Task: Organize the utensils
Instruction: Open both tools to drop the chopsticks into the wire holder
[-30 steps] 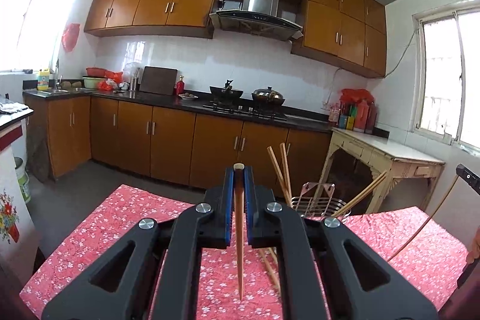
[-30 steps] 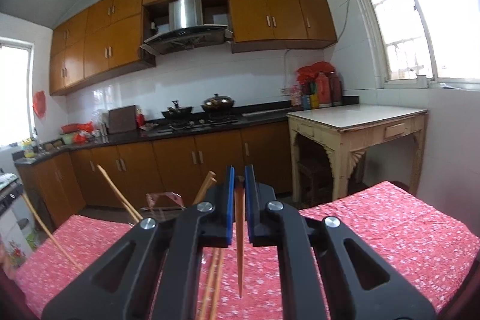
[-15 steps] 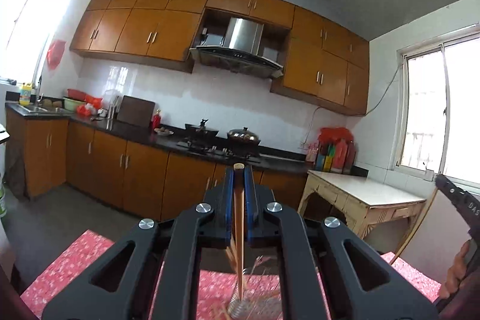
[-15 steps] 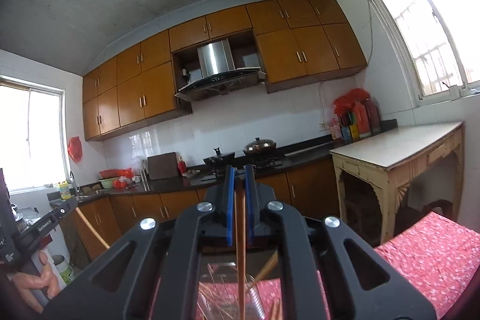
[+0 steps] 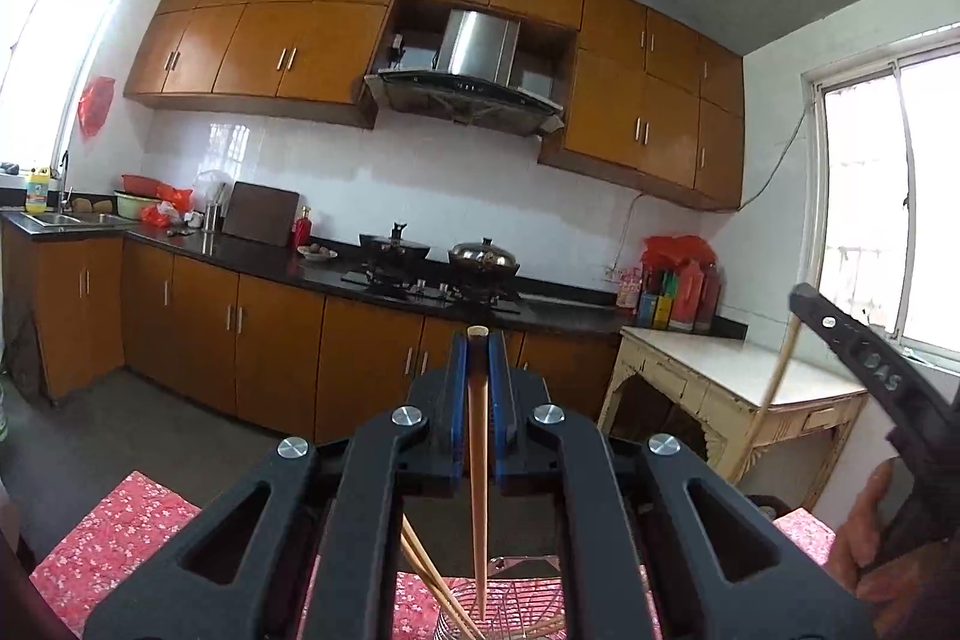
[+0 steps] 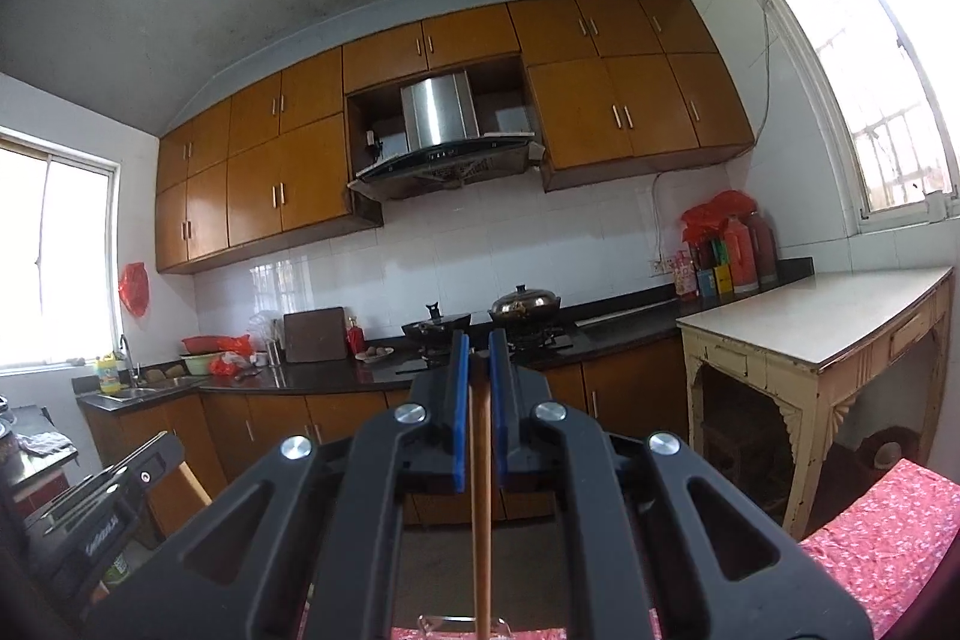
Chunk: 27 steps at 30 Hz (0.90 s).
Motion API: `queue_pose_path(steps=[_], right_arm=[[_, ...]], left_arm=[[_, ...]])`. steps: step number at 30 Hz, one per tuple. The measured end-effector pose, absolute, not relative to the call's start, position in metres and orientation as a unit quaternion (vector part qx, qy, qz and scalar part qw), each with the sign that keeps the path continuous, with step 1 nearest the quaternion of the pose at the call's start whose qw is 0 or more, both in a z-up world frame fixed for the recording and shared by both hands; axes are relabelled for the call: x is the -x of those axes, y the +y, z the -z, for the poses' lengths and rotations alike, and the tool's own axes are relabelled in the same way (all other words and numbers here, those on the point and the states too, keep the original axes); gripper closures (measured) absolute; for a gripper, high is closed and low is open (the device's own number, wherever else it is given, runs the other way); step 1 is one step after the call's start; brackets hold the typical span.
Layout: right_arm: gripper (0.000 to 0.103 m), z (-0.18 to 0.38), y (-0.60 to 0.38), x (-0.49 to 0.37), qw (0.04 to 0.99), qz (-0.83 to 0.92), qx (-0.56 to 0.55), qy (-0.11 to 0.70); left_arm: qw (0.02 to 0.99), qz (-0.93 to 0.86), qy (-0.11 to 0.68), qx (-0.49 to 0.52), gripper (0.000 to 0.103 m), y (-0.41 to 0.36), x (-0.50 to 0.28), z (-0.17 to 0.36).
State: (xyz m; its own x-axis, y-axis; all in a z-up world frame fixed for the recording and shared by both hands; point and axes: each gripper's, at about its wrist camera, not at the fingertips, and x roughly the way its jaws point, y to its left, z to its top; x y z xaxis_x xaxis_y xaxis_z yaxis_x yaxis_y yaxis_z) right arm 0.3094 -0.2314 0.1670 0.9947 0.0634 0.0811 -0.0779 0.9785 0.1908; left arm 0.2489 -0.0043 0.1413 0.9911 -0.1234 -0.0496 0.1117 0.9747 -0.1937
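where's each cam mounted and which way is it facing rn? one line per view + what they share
Left wrist: sits on the left gripper, faces the kitchen counter; shows its fingers shut on a chopstick over the wire holder, plus the person's right hand.
Right wrist: sits on the right gripper, faces the same counter from further right; shows its fingers shut on its own chopstick, with the other gripper at lower left.
Shared: range hood, stove pots, cream side table, red tablecloth.

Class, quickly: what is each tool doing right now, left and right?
Left tool: shut on a thin wooden chopstick.
Right tool: shut on another thin wooden chopstick.
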Motion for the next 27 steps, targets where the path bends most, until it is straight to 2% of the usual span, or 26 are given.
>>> queue_pose_path(steps=[8, 13, 14, 15, 17, 21, 24, 25, 27], right_arm=[[0.095, -0.127, -0.218, -0.361, 0.995, -0.030, -0.093, 0.010], [0.094, -0.102, -0.225, -0.380, 0.992, -0.030, -0.104, 0.068], [0.091, -0.099, -0.226, -0.381, 0.992, -0.028, -0.102, 0.074], [0.078, -0.096, -0.228, -0.380, 0.992, -0.022, -0.099, 0.079], [0.063, -0.093, -0.234, -0.376, 0.992, -0.008, -0.091, 0.081], [0.063, -0.093, -0.245, -0.362, 0.993, 0.006, -0.084, 0.086], [0.063, -0.094, -0.253, -0.347, 0.993, 0.015, -0.079, 0.089], [0.063, -0.093, -0.256, -0.340, 0.992, 0.018, -0.079, 0.092], [0.063, -0.089, -0.264, -0.325, 0.991, 0.022, -0.081, 0.102]], left_arm=[[0.993, 0.053, 0.062, 0.090, 0.096, -0.011, -0.274, -0.118], [0.991, 0.049, 0.091, 0.088, 0.096, -0.013, -0.284, -0.103], [0.990, 0.049, 0.098, 0.087, 0.096, -0.012, -0.285, -0.101], [0.990, 0.046, 0.103, 0.087, 0.096, -0.011, -0.285, -0.101], [0.989, 0.042, 0.107, 0.088, 0.096, -0.009, -0.285, -0.103], [0.990, 0.033, 0.109, 0.082, 0.094, -0.004, -0.277, -0.111], [0.991, 0.026, 0.109, 0.080, 0.083, -0.002, -0.270, -0.116], [0.991, 0.024, 0.108, 0.079, 0.075, -0.001, -0.265, -0.118], [0.992, 0.017, 0.106, 0.072, 0.069, 0.002, -0.254, -0.118]])
